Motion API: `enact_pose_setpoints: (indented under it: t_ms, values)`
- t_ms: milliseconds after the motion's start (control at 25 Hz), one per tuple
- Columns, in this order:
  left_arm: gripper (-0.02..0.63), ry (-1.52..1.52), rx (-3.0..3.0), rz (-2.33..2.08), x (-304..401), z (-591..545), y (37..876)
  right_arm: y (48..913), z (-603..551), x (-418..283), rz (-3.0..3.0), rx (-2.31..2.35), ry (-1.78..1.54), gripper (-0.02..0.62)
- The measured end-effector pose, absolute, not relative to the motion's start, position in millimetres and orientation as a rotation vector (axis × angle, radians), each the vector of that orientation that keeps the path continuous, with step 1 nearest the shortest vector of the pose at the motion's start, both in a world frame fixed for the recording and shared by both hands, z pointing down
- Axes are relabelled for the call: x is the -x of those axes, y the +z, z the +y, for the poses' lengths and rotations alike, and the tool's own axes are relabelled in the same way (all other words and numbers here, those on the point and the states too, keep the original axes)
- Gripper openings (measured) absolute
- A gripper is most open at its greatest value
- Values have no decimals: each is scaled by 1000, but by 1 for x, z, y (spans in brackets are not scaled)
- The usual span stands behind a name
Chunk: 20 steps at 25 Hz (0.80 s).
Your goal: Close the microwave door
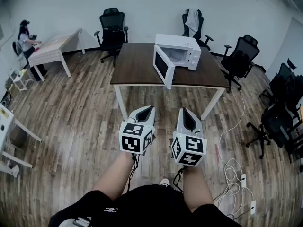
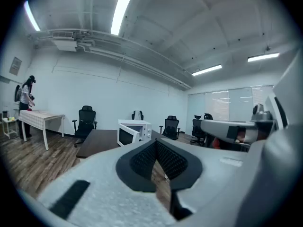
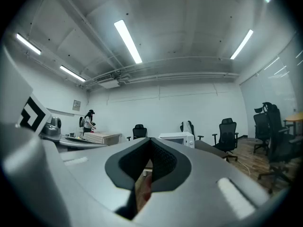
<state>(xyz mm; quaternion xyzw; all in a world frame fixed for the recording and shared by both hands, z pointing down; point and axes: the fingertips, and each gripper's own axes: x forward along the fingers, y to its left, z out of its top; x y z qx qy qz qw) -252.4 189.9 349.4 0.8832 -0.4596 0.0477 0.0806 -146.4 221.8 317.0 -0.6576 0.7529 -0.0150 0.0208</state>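
glossy microwave (image 1: 182,48), matt wooden table (image 1: 135,63)

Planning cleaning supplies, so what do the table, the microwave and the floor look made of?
Table: dark brown matte top, likely wood or laminate.
Microwave: smooth white casing, painted metal or plastic.
Floor: wood-look planks with visible seams and grain.
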Motion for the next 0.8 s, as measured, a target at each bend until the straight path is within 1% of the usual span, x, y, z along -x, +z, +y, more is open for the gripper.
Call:
enact_pose_setpoints:
  t_ms: [800]
  values:
    - [9, 192, -2646, -1313, 201, 155, 363, 337, 190, 101, 2303, 1999, -151, 9]
